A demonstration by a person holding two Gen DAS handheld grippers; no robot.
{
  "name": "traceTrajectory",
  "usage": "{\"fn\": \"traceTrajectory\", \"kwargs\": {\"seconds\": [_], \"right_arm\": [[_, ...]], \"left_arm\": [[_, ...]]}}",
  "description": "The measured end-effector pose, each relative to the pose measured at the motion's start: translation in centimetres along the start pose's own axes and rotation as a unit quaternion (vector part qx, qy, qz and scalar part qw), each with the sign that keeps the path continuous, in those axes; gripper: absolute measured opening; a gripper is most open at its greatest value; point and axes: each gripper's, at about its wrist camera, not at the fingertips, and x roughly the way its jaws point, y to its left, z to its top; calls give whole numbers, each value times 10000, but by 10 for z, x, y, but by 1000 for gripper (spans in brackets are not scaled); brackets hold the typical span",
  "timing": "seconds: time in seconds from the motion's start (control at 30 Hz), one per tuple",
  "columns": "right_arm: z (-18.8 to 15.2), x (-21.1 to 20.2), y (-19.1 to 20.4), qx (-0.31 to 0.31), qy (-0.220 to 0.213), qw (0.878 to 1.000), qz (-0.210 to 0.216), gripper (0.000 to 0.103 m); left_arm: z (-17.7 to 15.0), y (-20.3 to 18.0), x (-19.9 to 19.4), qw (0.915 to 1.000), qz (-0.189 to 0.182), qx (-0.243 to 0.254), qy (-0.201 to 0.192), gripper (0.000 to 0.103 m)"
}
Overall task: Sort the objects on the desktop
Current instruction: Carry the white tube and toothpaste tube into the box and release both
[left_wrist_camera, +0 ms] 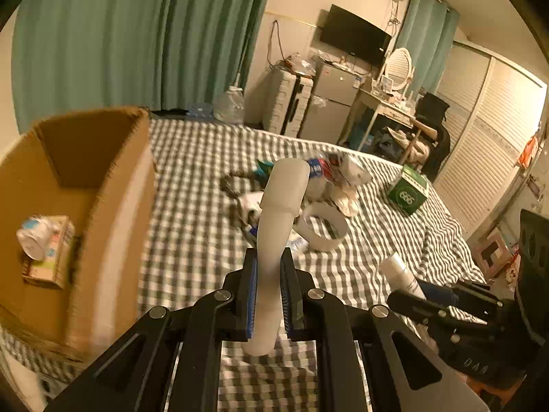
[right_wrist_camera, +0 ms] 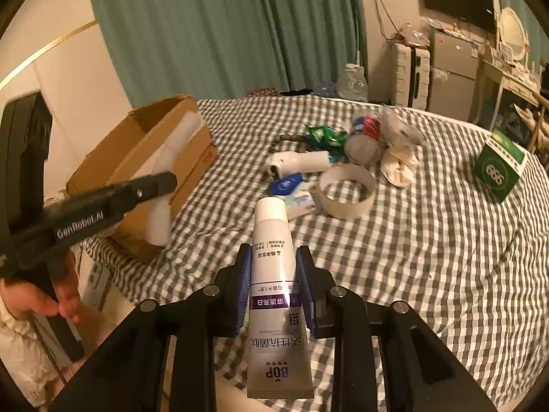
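Observation:
My left gripper [left_wrist_camera: 268, 264] is shut on a curved white plastic tube [left_wrist_camera: 279, 213] and holds it above the checked bedspread, right of the open cardboard box [left_wrist_camera: 113, 185]. The right wrist view shows that tube [right_wrist_camera: 161, 202] and the left gripper [right_wrist_camera: 164, 180] at the box [right_wrist_camera: 192, 144]. My right gripper [right_wrist_camera: 273, 257] is shut on a white BOP toothpaste tube [right_wrist_camera: 272, 240], cap pointing forward. It also shows at the right of the left wrist view [left_wrist_camera: 399, 271].
A small carton and white wad [left_wrist_camera: 44, 243] lie inside the box. On the bed lie a white paper ring [right_wrist_camera: 346, 189], a white cylinder device [right_wrist_camera: 298, 162], a crushed bottle [right_wrist_camera: 365, 135], green wrappers [right_wrist_camera: 324, 135], crumpled tissue [right_wrist_camera: 399, 161] and a green box [right_wrist_camera: 499, 166].

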Motion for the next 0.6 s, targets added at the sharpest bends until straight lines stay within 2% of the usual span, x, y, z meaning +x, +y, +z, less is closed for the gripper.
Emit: {"fn": "traceTrajectory", "kwargs": {"seconds": [0.3, 0.47, 0.6], "right_arm": [[42, -6, 67, -553, -190, 9978, 327, 26], [79, -1, 117, -629, -342, 9940, 821, 26], [100, 19, 168, -784, -296, 9885, 1262, 26]], "left_arm": [[40, 41, -52, 9990, 217, -24, -390, 12], [64, 85, -78, 9964, 528, -218, -630, 12], [74, 115, -85, 9941, 868, -153, -628, 12]]}}
